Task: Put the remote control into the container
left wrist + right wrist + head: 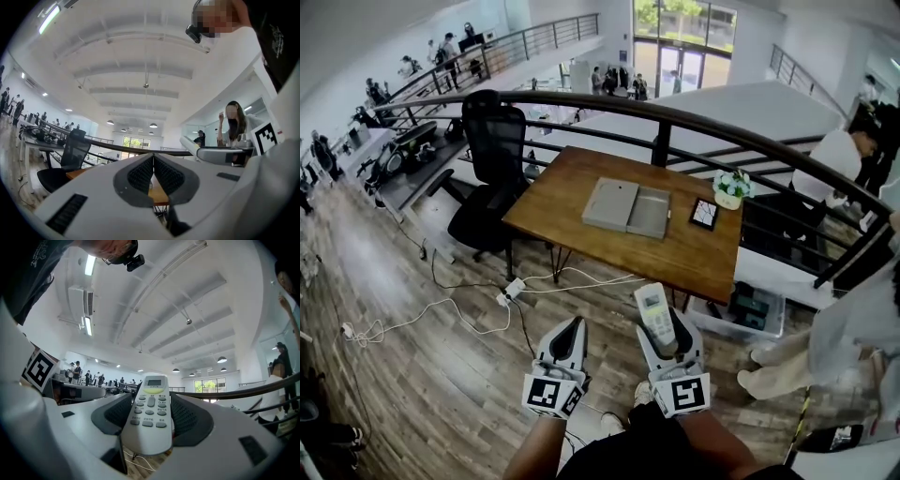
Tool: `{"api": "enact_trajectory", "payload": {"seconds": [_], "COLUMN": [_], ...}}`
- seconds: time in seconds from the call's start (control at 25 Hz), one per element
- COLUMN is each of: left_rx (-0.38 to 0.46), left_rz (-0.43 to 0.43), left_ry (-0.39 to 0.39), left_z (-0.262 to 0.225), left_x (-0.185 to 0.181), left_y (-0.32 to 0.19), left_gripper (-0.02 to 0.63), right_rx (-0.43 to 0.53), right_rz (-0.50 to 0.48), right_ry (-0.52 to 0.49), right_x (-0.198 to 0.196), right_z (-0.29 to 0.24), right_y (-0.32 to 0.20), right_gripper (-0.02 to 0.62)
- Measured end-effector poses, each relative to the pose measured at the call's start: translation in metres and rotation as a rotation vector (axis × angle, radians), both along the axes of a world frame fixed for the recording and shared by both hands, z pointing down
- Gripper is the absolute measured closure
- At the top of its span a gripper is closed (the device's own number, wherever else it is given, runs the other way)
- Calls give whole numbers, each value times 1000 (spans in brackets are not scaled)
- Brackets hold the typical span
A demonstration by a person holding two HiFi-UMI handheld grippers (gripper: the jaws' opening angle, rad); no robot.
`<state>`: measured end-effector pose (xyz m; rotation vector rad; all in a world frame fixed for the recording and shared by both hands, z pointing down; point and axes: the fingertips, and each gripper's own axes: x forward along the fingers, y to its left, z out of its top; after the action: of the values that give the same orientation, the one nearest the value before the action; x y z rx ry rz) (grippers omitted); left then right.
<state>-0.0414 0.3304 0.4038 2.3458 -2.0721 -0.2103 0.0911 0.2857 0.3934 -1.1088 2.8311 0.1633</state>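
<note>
The head view looks steeply down from above and behind the left gripper (pixel 575 325) and right gripper (pixel 660 323), toward the far brown wooden table (pixel 572 192). Each gripper view sits close behind its own jaws, tilted up at the white ribbed ceiling (pixel 140 61). The right one is half filled by the near white remote control (pixel 150 413). All three views share the curved dark metal railing (pixel 694 117).

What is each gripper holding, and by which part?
Right gripper clamps the remote control by its long sides, display end forward. Left gripper: shut, empty.

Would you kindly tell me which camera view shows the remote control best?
The right gripper view: the remote control fills the centre, buttons and display facing the camera, clamped in the right tool. The head view shows it small from above; the left gripper view gives no clear look.
</note>
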Motion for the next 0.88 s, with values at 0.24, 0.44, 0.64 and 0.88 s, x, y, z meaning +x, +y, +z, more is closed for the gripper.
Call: {"api": "enact_trajectory", "payload": {"seconds": [0.24, 0.44, 0.64, 0.88], "left_rx": [-5, -18, -26, -44], "left_rz": [14, 30, 20, 8], "left_ry": [16, -12, -7, -2], "left_z": [8, 8, 6, 12], "left_x": [-13, -20, -31, -36], "left_y": [-45, -97, -135, -175], "left_gripper": [598, 598, 598, 598], "right_rx": [-4, -2, 0, -14], "right_rz": [-18, -20, -23, -25], "right_ry": [23, -11, -6, 7], "right_x": [-14, -30, -41, -43], "right_z": [12, 10, 11, 17], "right_y": [-40, -90, -130, -172], "right_gripper": [324, 324, 324, 324]}}
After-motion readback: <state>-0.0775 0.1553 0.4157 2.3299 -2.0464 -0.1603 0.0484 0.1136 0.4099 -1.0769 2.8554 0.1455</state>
